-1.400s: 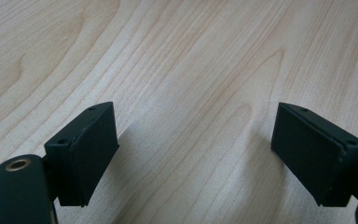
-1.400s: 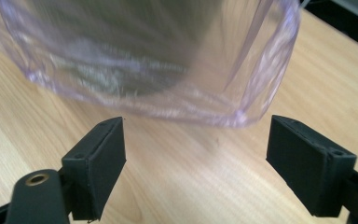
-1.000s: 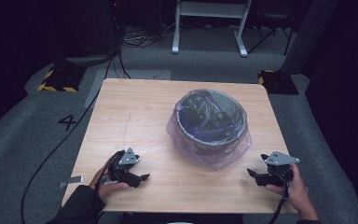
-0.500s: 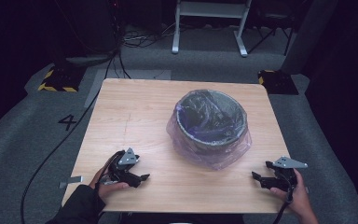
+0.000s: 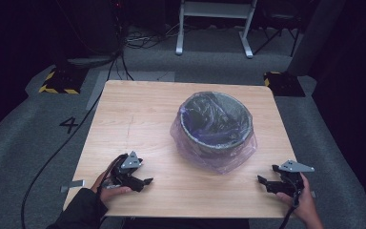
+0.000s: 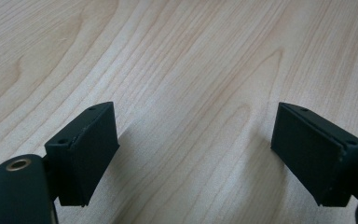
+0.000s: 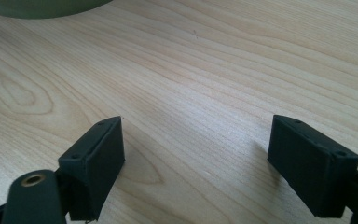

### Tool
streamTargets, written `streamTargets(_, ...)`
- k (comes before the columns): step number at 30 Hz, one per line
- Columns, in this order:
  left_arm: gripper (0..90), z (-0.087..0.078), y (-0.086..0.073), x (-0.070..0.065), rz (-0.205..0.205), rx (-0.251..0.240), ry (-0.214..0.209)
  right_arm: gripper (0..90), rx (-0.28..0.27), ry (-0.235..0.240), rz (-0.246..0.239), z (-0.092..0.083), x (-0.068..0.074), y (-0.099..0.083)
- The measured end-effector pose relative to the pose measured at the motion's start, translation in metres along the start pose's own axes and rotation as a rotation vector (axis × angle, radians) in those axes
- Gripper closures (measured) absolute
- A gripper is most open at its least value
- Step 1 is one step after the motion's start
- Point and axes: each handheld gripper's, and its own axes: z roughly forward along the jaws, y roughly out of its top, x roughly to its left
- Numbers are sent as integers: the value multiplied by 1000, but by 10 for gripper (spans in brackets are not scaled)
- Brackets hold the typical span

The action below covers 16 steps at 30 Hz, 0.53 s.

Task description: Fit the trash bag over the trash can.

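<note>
Inspection at this moment: my left tool (image 5: 140,182) rests low at the near left corner of the table (image 5: 138,114), and my right tool (image 5: 266,182) sits at the near right corner, each held in one of my hands. In the left gripper view the left tool's jaws stand wide apart with bare wood grain between them; nothing is gripped. In the right gripper view the right tool's jaws are likewise spread wide over bare wood, holding nothing, with the curved dark edge of the bin (image 7: 42,7) showing ahead and off to the upper left of that tool. The bin (image 5: 216,125) stands upright, ahead of both tools and between them, nearer the right tool than the left, well apart from either. A clear plastic bag (image 5: 219,160) lines it: the bag's mouth appears folded over the rim all the way round, and slack film pools on the table at the base on the side facing me. My judgement: the bag looks seated in and over the bin, so the lining work appears to be essentially complete; both tools are clear of the work. What may remain, if anything, is tidying the loose film at the base, though I cannot tell from here whether the liner is pressed fully to the bottom.
</note>
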Motion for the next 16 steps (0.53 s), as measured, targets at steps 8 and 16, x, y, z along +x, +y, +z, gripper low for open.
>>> streamTargets(8,141,0,0,0,2,-1,-3,183,0,0,0,0,0,0)
streamTargets(16,141,0,0,0,3,-1,-4,183,0,0,0,0,0,0)
